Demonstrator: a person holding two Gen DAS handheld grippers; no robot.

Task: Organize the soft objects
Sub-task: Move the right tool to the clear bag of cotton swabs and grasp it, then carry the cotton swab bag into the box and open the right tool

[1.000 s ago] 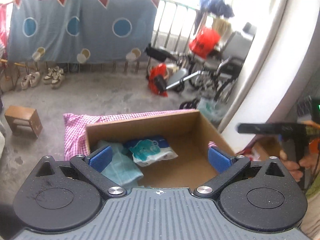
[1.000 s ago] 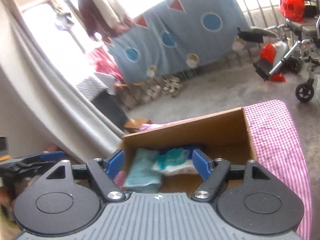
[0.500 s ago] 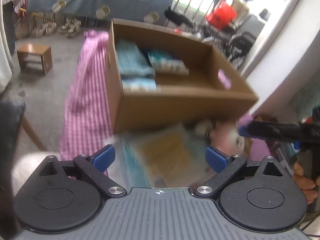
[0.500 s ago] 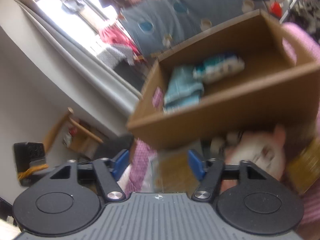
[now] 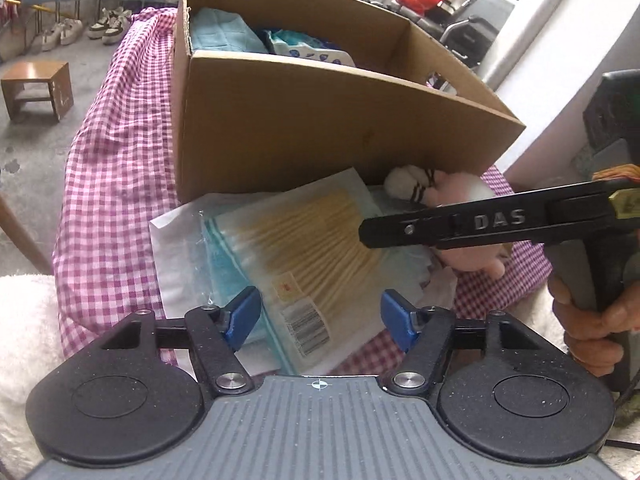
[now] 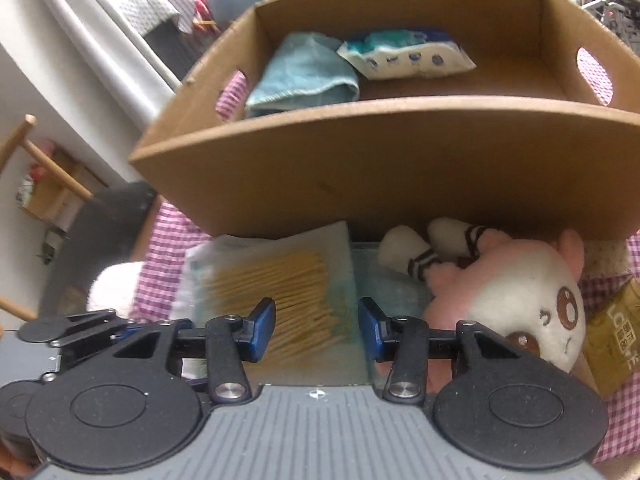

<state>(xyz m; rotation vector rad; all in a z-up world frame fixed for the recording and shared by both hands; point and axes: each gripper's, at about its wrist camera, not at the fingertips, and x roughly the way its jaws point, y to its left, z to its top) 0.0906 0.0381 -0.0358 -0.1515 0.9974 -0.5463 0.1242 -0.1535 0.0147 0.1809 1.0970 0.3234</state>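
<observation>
The cardboard box (image 6: pixel 384 168) holds a folded teal towel (image 6: pixel 304 76) and tissue pack (image 6: pixel 404 58) (side by side). Left gripper (image 5: pixel 320 316) and right gripper (image 6: pixel 316 330), jaws just narrowing, stand spread, gripping nothing, over the cotton-swab bag (image 5: pixel 304 240).

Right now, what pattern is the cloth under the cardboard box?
Pink-and-white gingham check on the cloth; clearest in the left wrist view.

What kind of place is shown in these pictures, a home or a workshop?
Most likely a home, perhaps a balcony or covered porch: pairs of shoes stand by a railing, a wheelchair is parked behind, and the cardboard box sits on a pink checked cloth.
</observation>
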